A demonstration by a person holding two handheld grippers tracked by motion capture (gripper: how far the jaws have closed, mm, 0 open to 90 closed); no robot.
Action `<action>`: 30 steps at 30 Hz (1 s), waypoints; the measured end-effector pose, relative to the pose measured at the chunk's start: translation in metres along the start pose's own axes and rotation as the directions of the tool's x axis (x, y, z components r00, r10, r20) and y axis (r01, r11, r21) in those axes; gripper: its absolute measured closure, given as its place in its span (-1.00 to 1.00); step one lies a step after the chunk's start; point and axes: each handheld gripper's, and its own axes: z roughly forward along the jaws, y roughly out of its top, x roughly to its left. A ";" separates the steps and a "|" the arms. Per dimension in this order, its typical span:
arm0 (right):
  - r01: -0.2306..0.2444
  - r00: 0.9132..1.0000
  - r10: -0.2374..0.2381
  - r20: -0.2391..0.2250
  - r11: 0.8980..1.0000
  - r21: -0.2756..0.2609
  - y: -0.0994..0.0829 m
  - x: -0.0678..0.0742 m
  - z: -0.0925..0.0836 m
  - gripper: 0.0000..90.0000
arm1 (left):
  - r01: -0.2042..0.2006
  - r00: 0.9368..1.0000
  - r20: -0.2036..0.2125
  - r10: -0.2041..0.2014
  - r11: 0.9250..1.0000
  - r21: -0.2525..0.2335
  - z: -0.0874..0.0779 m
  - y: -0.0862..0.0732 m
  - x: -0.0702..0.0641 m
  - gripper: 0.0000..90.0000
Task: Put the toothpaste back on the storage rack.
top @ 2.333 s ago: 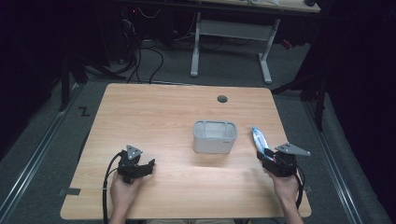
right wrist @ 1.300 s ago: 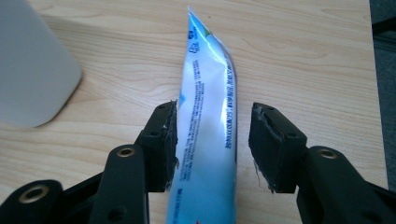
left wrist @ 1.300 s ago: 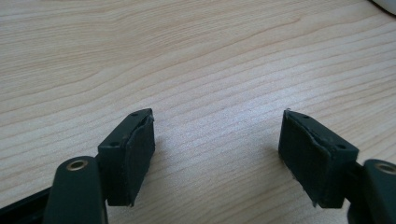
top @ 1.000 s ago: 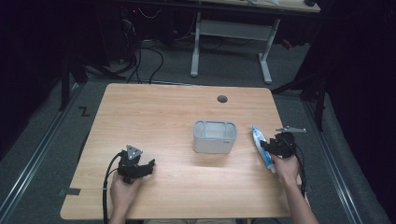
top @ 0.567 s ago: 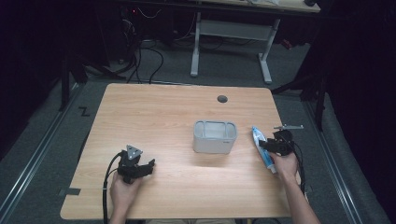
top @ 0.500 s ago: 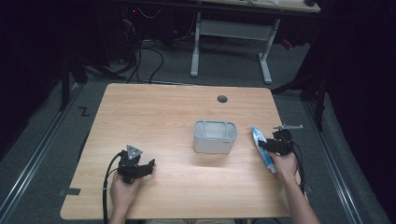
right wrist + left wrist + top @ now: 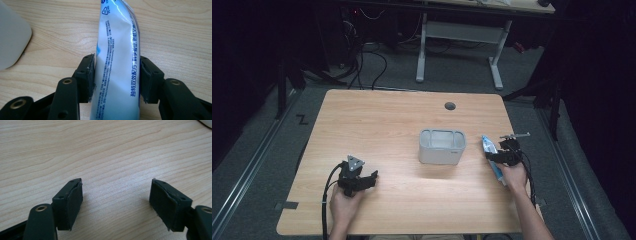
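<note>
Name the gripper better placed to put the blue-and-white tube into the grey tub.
Right. The right gripper already has both pads against the blue-and-white plastic tube, beside the grey plastic tub. The left gripper rests open on bare wood, farther off.

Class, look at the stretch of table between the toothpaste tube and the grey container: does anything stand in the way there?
Nothing visible does. The right hand-held gripper is clamped on the toothpaste tube, and bare table separates it from the grey container.
</note>
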 end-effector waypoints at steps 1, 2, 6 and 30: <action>0.002 1.000 -0.002 0.003 1.000 0.001 0.000 0.000 0.000 0.16 | 0.000 1.000 -0.001 0.000 1.000 0.001 0.000 0.000 0.000 -0.39; 0.002 1.000 -0.002 0.003 1.000 0.001 0.000 0.000 0.000 0.16 | 0.000 1.000 -0.001 0.000 1.000 0.001 0.000 0.000 0.000 -0.39; 0.014 1.000 -0.014 0.013 1.000 0.010 0.000 0.003 0.002 0.17 | 0.000 1.000 0.000 0.000 1.000 0.000 0.000 0.000 0.000 -0.39; 0.045 0.999 -0.047 0.020 0.997 0.069 0.007 0.011 0.000 0.53 | 0.001 1.000 0.000 -0.001 1.000 0.000 0.000 0.000 0.000 -0.40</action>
